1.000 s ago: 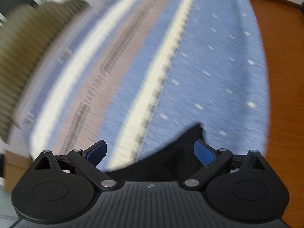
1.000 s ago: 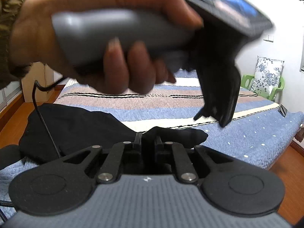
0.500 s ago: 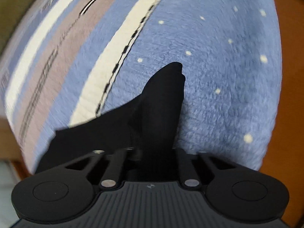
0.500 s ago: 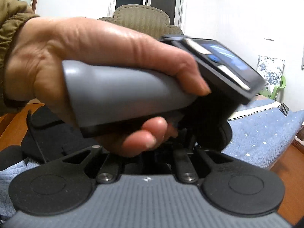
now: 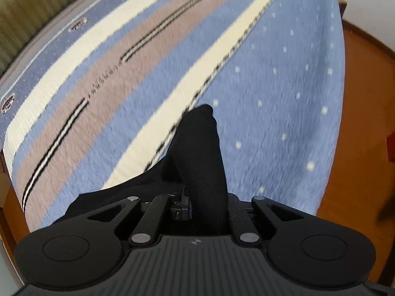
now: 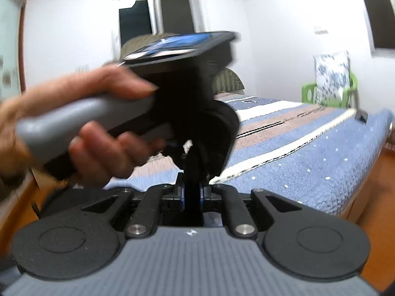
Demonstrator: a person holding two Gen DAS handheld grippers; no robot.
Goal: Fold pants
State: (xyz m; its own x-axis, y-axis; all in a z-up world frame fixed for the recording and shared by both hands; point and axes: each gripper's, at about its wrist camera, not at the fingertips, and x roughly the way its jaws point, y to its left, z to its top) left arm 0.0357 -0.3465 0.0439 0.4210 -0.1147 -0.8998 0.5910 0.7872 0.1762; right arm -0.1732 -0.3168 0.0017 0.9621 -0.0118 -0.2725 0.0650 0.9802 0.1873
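Note:
The black pants (image 5: pixel 200 153) are gripped by both grippers above a striped blue bedspread (image 5: pixel 284 86). My left gripper (image 5: pixel 197 204) is shut on a bunched fold of the pants that sticks up between its jaws. My right gripper (image 6: pixel 192 192) is shut on a thin strip of the same black pants (image 6: pixel 192 172). In the right wrist view the left gripper's body and grey handle (image 6: pixel 81 118), held by a hand, hover just ahead, very close to my right gripper. The rest of the pants is hidden.
The bed (image 6: pixel 308 153) fills the middle, with orange wooden floor (image 5: pixel 358 123) to its right. A green chair with a flowered cushion (image 6: pixel 330 81) stands by the far wall. An olive headboard (image 5: pixel 29 7) lies at the bed's far end.
My left gripper closed on the pants and lifted them off the bedspread. Both grippers have risen, and the left one has moved right in front of the right one.

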